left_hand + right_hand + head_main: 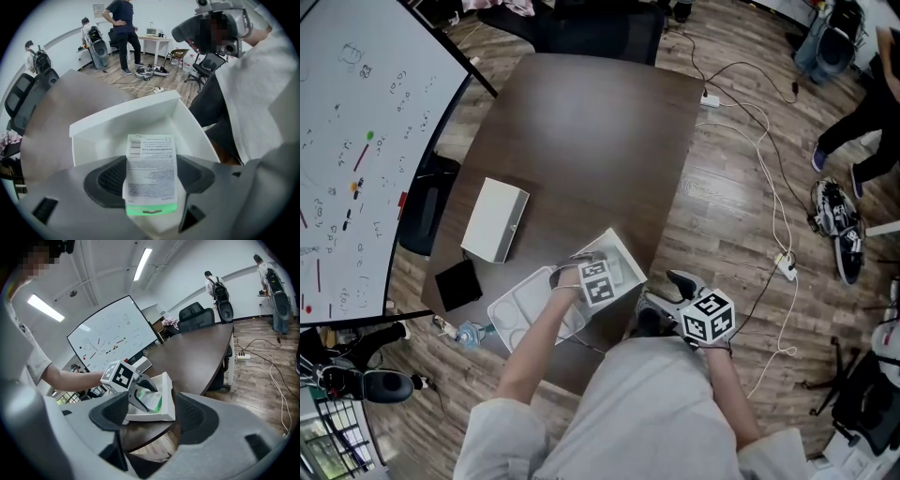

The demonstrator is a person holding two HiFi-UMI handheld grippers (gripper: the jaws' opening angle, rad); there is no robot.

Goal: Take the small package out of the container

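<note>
Only gripper views reveal left gripper point(150, 161) jaws clenched on small package point(151, 180), right gripper point(153, 405) jaws released.

Dark brown table point(581, 122), long, rounded corners; white oblong box point(495, 219) lying on it left of middle; black square pad point(457, 284) at near left corner, just below box. Whiteboard point(356, 141) with scribbles and coloured magnets left of table; black office chair point(422, 211) between them. Wood floor point(731, 206) at right, white cables point(764, 141) snaking to power strip point(786, 266). Bystander's legs point(862, 122) top right
</note>
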